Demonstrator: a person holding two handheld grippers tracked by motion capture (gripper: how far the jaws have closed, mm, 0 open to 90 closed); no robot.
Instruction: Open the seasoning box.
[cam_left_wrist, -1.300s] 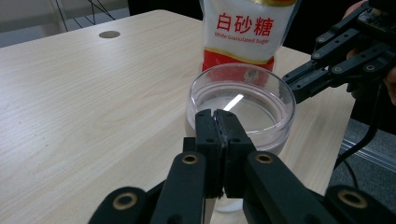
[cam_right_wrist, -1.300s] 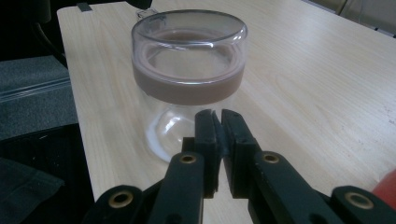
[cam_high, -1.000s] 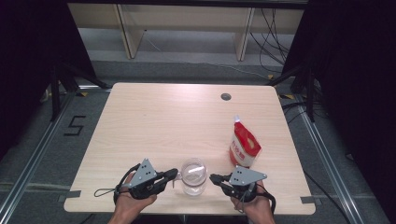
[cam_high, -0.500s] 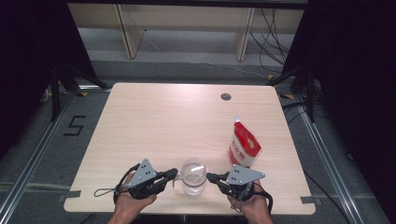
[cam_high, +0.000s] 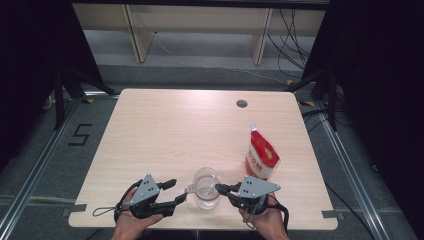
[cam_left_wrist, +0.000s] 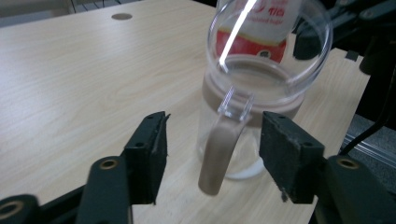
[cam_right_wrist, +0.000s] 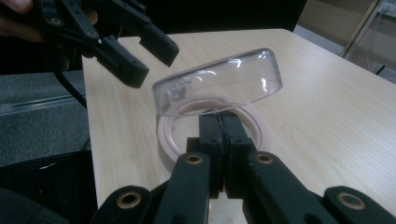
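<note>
Partly blurred clear lid (cam_right_wrist: 219, 86) (glare-streaked)

L gripper (cam_left_wrist: 212, 156) fingers just opened, apart either side of clear jug (cam_left_wrist: 254, 93) handle, not touching.

A clear glass jar (cam_high: 205, 187) with a handle stands upright near the table's front edge, lid tilted up.

The jug (cam_high: 206, 187) is clear, colourless plastic with a see-through handle (cam_left_wrist: 223, 147); its tilted lid (cam_right_wrist: 219, 84) is clear too, over a pale pink ring (cam_right_wrist: 166, 140); the pouch (cam_high: 262, 156) to the right is red with a white top and white lettering; the bench (cam_high: 190, 130) is pale, light-grained wood with a dark round hole (cam_high: 242, 104) at the far right; both tools are black with grey plates.
</note>
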